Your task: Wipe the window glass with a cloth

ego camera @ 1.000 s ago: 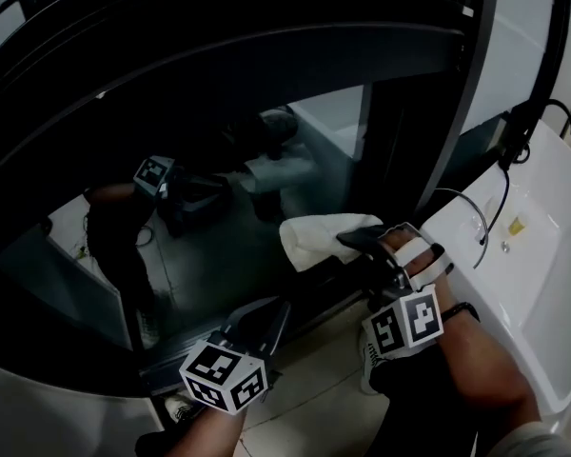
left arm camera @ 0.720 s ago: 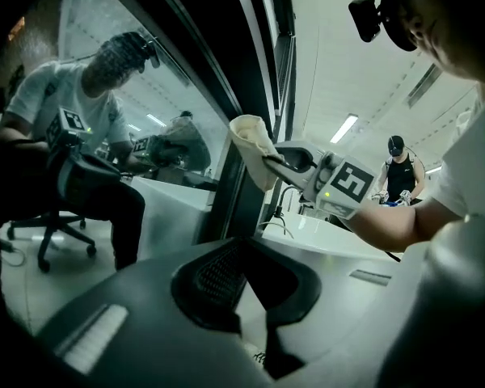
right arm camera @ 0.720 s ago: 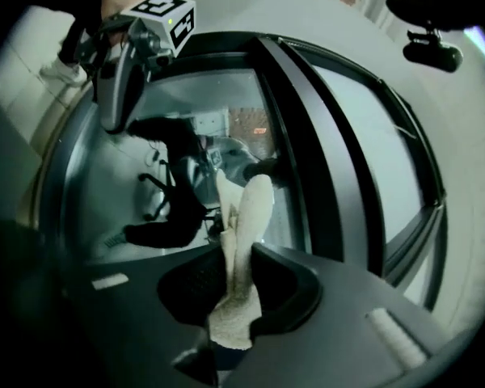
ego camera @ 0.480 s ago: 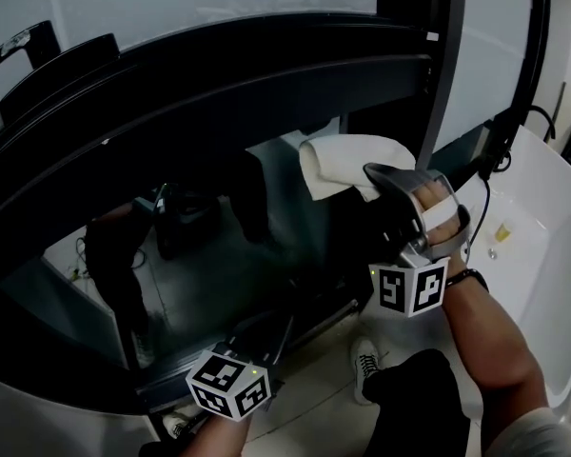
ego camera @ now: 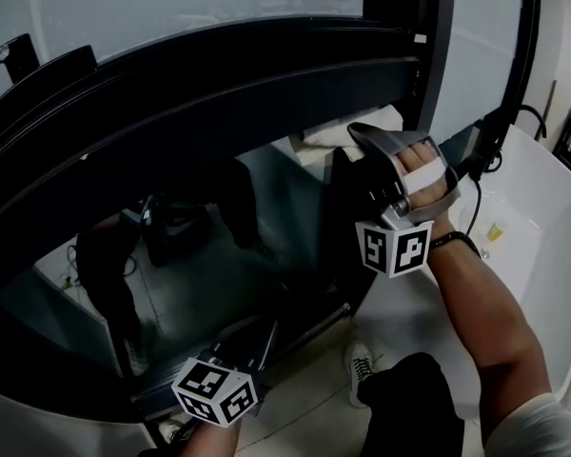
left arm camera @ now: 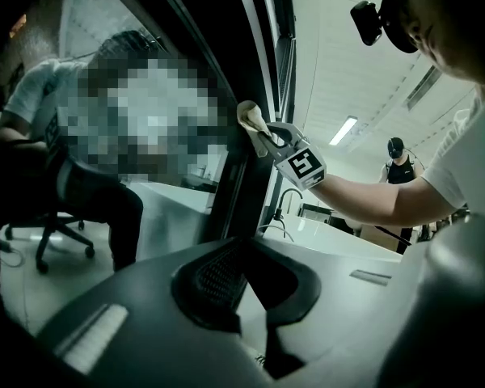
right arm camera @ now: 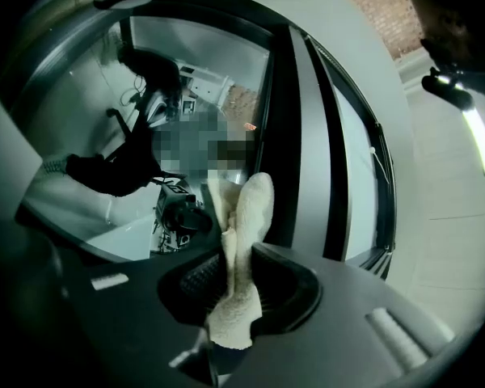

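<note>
Fingers (left arm camera: 218, 275) of the left gripper (left arm camera: 246, 293) sat closed to a sliver with nothing between them, held low at the left above a pale tiled floor (ego camera: 305, 417) at the foot of the window. Ahead of it the window glass (ego camera: 200, 255) of the lower pane was dark and reflective, throwing back the grippers, while the left gripper view caught a seated person (left arm camera: 81, 192) on a swivel chair in the pane. Heavy dark rails (ego camera: 219, 93) crossed above that pane, with a paler, frosted pane over them. Ceiling strip lights (left arm camera: 346, 130) ran across the room behind. The white cloth (ego camera: 347, 127) was up at the top right corner of the lower pane, just under the rails and beside the dark upright (ego camera: 438, 55); whether it pressed on glass or frame could not be told. Its long axis ran along the jaws, its folded free end pointing ahead and up toward the window, its other end tucked back in the grip. The right gripper (right arm camera: 241, 285), raised on a bare forearm (ego camera: 476, 303), had its pads (right arm camera: 196, 277) pinched on the cloth's middle. A white basin (ego camera: 547, 255) with a thin curved tap (ego camera: 477, 208) stood at the far right, just beside the upright.
</note>
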Demonstrator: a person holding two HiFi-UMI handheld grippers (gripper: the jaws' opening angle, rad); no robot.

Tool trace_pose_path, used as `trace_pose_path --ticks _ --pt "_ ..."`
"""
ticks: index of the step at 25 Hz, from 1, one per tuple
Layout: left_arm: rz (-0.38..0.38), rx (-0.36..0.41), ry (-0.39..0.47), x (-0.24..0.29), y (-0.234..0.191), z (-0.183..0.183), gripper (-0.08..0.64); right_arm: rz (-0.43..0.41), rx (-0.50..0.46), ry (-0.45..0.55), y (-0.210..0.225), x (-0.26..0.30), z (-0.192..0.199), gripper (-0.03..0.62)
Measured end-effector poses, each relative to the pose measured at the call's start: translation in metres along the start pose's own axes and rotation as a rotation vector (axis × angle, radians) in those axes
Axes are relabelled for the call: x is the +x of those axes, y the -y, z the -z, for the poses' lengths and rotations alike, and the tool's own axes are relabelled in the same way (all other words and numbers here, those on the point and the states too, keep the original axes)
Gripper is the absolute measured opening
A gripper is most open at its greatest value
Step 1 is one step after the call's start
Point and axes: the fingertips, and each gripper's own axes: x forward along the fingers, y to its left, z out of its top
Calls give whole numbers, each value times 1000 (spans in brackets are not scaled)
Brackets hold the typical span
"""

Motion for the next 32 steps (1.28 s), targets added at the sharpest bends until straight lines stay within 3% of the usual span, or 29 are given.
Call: trace_pose_path --ticks 7,15,32 --pt "-21 -11 -9 -3 -12 5 17 -66 39 -23 -38 19 5 67" --pt "-27 -37 -38 2 -25 13 17 -119 156 1 -46 23 4 68" --pt "-31 -40 -51 -3 -33 37 17 -151 139 13 -80 -2 -8 66"
